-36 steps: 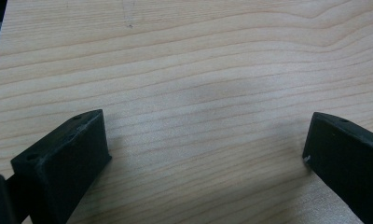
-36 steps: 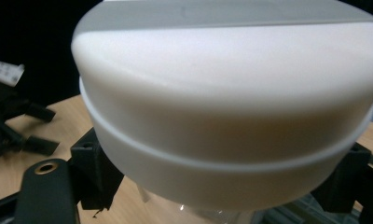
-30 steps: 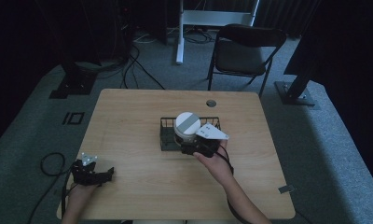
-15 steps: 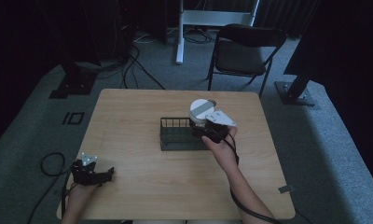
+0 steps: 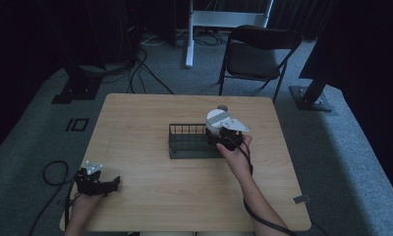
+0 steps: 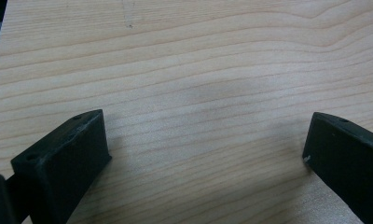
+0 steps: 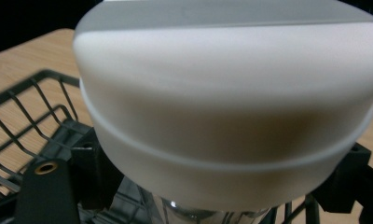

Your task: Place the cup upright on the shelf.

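— Where's the white lidded container [image 7: 226,116]?

— I have it pinched in the right gripper [image 5: 227,138], lifted over the right end of the black wire rack [image 5: 187,142].

— And the rack?

— Mid-table [image 5: 150,113], slightly toward the chair [image 5: 256,49] behind it.

— Your other hand?

— I see the left gripper [image 5: 108,185] well away from the rack at the table's near left corner, jaws spread wide over bare wood.

White lidded container [image 7: 226,116] held above black wire rack [image 5: 189,140]
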A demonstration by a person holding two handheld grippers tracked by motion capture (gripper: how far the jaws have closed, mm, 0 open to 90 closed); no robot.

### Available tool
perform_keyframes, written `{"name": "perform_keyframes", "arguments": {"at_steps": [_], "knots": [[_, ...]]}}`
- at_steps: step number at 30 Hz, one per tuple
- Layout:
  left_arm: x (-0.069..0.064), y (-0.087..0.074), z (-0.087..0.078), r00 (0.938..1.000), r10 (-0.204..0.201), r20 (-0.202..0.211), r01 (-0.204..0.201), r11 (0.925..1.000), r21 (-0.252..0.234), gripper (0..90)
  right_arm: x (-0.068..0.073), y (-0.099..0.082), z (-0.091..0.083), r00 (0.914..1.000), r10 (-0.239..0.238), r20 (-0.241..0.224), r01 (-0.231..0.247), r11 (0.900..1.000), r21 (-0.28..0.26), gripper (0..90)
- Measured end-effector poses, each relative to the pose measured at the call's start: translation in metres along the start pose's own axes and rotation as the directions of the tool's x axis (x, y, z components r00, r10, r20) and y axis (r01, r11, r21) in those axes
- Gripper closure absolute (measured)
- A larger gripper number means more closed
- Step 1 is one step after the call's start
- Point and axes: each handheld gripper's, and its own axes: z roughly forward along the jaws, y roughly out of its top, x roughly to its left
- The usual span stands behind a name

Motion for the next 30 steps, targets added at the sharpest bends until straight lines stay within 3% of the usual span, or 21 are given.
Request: {"name": "perform_keyframes", "arguments": {"at_steps": [15, 30], "knots": [[0.0, 0.0, 0.0, 1.0, 0.0, 0.0, 0.0, 1.0, 0.0, 0.2, -0.001, -0.01, 0.009, 0.9999, 0.006, -0.011, -0.005, 0.9964, 0.085, 18.4], [0.0, 0.0, 0.0, 1.0, 0.0, 0.0, 0.0, 1.0, 0.0, 0.2, -0.001, -0.017, 0.008, 0.9999, -0.002, -0.01, 0.002, 0.999, 0.044, 16.9]]}}
